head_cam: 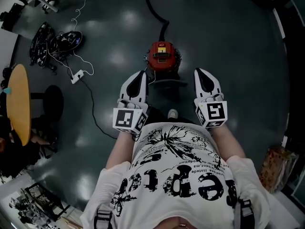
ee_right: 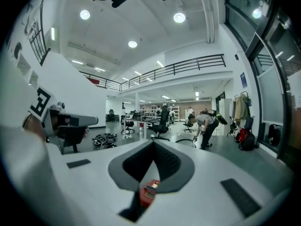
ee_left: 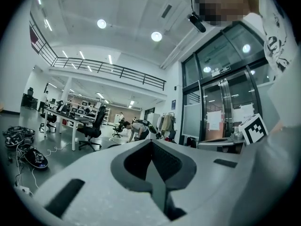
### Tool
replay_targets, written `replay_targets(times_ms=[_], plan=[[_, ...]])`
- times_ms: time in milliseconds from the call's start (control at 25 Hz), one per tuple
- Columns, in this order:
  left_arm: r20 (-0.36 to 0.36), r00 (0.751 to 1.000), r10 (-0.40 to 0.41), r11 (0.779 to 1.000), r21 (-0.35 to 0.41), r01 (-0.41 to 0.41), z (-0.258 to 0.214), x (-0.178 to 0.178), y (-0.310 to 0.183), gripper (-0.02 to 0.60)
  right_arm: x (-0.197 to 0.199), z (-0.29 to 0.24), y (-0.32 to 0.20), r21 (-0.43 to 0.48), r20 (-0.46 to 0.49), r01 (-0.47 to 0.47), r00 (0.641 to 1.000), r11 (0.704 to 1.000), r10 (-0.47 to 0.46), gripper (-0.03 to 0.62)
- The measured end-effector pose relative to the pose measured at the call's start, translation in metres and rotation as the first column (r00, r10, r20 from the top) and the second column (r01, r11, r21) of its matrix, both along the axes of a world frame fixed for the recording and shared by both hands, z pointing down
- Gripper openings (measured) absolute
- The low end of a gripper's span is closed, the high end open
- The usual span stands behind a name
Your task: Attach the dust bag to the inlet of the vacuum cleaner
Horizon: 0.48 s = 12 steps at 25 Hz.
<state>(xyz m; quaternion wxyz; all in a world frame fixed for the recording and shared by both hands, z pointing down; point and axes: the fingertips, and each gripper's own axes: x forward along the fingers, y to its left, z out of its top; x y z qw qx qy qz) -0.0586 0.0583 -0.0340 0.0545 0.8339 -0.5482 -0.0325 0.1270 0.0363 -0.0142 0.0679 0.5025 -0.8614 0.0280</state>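
Far left, a round wooden table point(head_cam: 19, 104) sat at the edge of the dark floor point(head_cam: 228, 46), a black stool point(head_cam: 52, 101) tucked just beside it. Beyond those lay a tangle of cables point(head_cam: 50, 44), and a white cord ran from it to a power strip point(head_cam: 77, 75) on the floor. Moving in, the left gripper point(head_cam: 141, 73) was held out level in front of the person's printed shirt point(head_cam: 176, 175). Its jaws were pressed together at the tip with nothing caught between them. Its own view looked out past them across the hall to an office chair point(ee_left: 91, 131) and a person bending over point(ee_left: 136, 128). Dead centre stood the red vacuum cleaner point(head_cam: 162, 56) on the floor, just past both gripper tips and between them, with a black hose point(head_cam: 157, 11) trailing away from its far side. Nothing lay between the grippers and the machine, and a shoe tip point(head_cam: 173, 113) peeked out below it. Then came the right gripper point(head_cam: 199, 72), level with its partner, also closed tight and carrying nothing. The red of the vacuum showed through the notch under its jaws in the right gripper view. Far right, a brown bag point(head_cam: 276, 168) sat at the edge of the floor.
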Motion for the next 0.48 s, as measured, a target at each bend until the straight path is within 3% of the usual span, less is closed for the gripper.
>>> replay_targets(times_ms=[480], plan=[[0.004, 1.0, 0.002, 1.0, 0.004, -0.002, -0.012, -0.006, 0.008, 0.002, -0.004, -0.034, 0.005, 0.061, 0.016, -0.036, 0.999, 0.998, 0.035, 0.003]])
